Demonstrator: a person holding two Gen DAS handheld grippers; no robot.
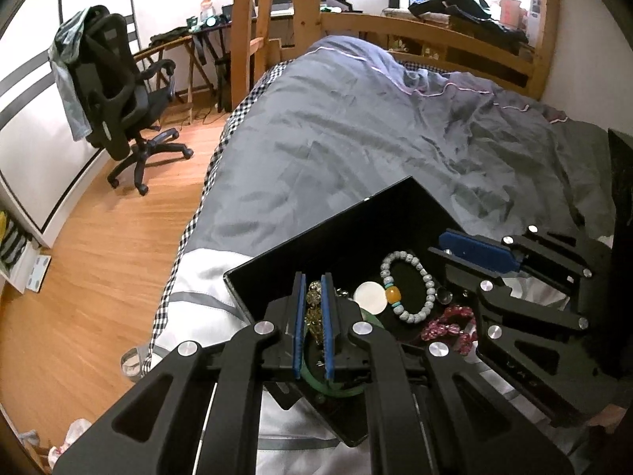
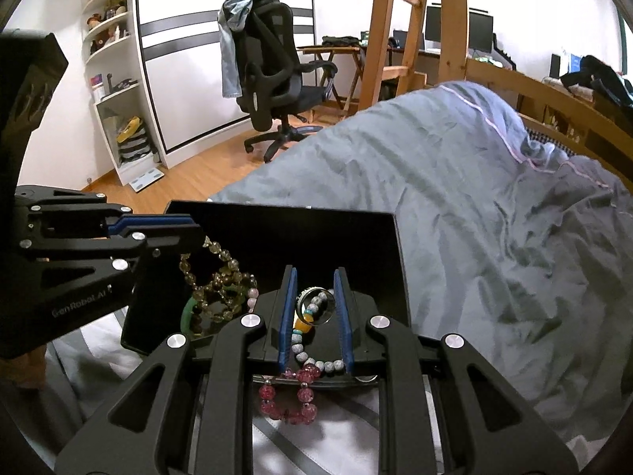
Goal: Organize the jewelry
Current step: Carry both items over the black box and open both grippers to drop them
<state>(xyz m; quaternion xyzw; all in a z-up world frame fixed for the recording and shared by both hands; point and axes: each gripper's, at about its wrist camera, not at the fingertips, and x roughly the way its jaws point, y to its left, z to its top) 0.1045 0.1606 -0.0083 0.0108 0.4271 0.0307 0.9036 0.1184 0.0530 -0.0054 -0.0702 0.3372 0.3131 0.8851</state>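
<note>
Black jewelry box [image 1: 348, 233] on grey-covered bed [image 1: 356, 130], lid open. Left gripper [image 1: 315, 281] at 6 o'clock in left wrist view, fingers clamped on yellow bead bracelet [image 1: 314, 297]; green bangle [image 1: 316, 380] beneath. Grey bead bracelet [image 1: 409, 289] with amber bead at 3 o'clock of that, white disc [image 1: 370, 297] touching it, pink bead bracelet [image 1: 449, 326] near box front edge. Right gripper [image 2: 314, 308] over box, fingers apart, straddling silver ring [image 2: 316, 304]. Office chair [image 1: 118, 91] at 10 o'clock on wooden floor.
</note>
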